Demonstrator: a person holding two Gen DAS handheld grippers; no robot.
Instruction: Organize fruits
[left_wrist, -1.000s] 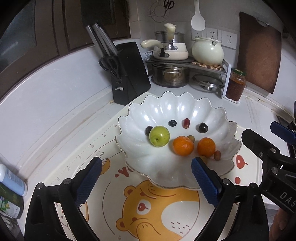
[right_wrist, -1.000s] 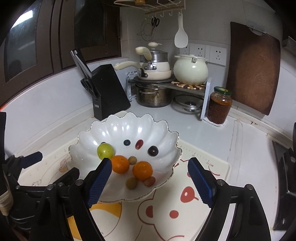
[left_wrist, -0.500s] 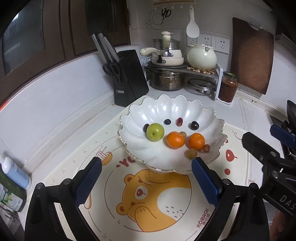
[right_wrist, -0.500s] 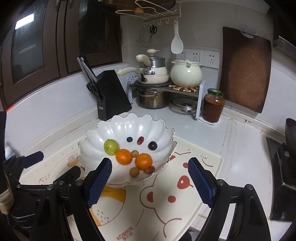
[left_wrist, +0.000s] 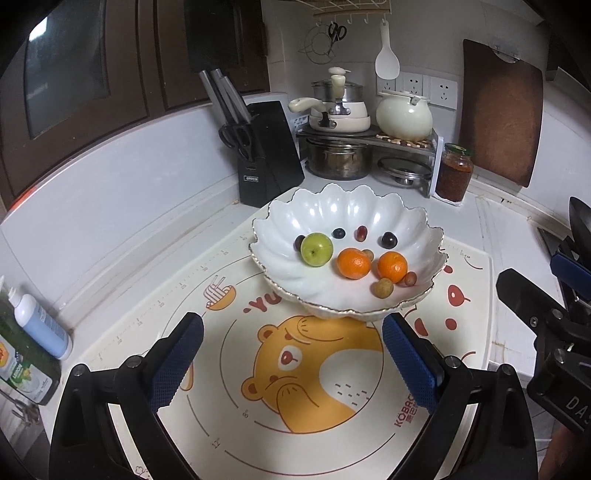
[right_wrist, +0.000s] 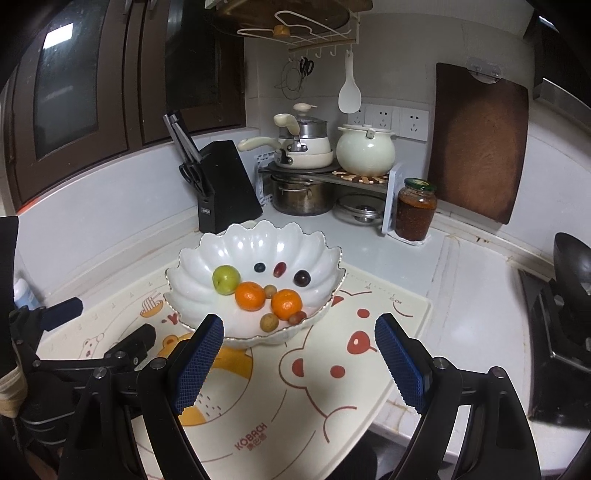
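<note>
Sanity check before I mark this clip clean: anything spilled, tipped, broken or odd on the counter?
Nothing stands out. The white bowl sits upright on the bear mat, and the green fruit, two oranges and small fruits all lie inside it. The jar stands upright with its lid on. No spill is visible.

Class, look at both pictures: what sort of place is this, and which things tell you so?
Most likely a home kitchen counter: a knife block, stacked pots on a rack and a stove burner.
</note>
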